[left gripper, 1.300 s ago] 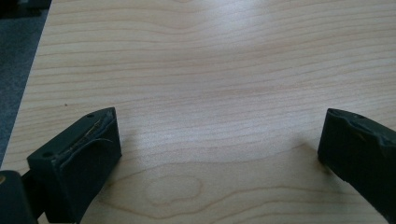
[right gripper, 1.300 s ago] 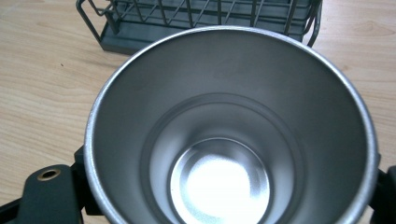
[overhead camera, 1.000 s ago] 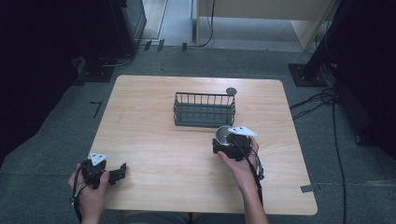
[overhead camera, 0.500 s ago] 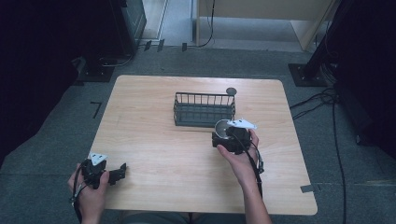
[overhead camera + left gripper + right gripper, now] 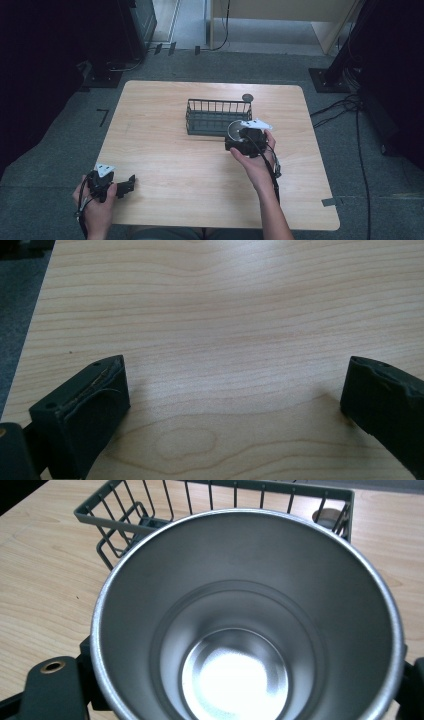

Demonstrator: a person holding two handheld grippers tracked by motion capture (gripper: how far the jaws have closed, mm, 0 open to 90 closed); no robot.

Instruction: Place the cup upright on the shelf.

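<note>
My right gripper [image 5: 240,137] is shut on a steel cup [image 5: 247,625], held upright above the table just in front of the dark wire basket [image 5: 218,116]. In the right gripper view the cup's open mouth faces the camera and the basket [image 5: 150,510] lies right behind it; the jaws sit at the cup's sides, mostly hidden. The cup's rim [image 5: 232,130] shows in the high view near the basket's front right corner. My left gripper [image 5: 127,184] rests low at the table's near left corner, jaws wide apart over bare wood [image 5: 235,405].
A small round dark object [image 5: 247,97] sits behind the basket's right end, also seen through the bars as a disc [image 5: 327,516]. The wooden table [image 5: 165,165] is bare between the two grippers. Cables and stands lie on the floor beyond.
The right gripper has carried the cup a little forward and left, closer to the basket's front. The left gripper has stayed put.
</note>
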